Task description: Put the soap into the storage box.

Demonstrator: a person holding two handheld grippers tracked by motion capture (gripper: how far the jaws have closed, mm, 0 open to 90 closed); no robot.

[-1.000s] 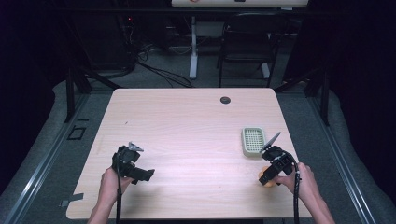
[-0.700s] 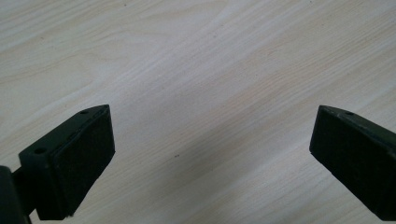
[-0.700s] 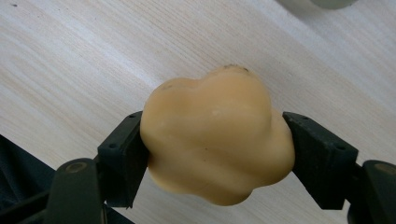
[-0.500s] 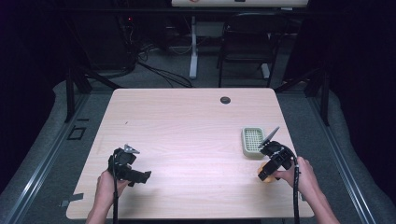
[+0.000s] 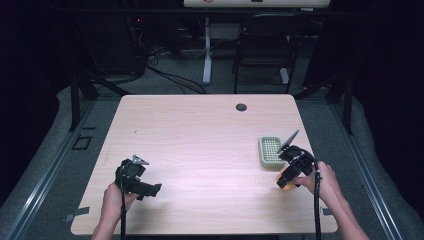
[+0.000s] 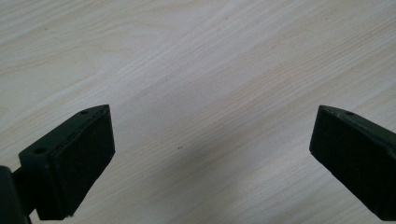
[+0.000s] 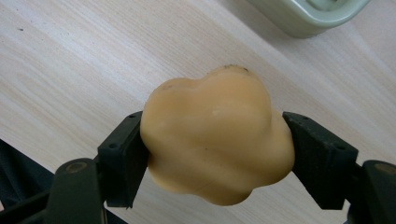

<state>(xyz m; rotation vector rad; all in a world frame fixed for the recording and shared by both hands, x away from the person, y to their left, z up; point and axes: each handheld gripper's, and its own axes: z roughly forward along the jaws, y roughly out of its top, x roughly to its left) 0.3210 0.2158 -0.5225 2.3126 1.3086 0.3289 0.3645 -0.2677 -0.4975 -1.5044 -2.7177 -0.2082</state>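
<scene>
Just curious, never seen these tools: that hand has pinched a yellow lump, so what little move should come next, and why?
Probably lift it a little and carry it toward the green tray. The right gripper has both jaws pressed on the orange-yellow soap-like lump, and the tray sits close beside it. The left gripper is open over bare table.

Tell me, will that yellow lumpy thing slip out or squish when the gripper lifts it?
The lump looks smooth and a bit shiny, so it might slip. Its sides are rounded where the right gripper squeezes it, so it could twist or pop out. It shows no dent at the pads, so it is probably firm, not squishy.
</scene>
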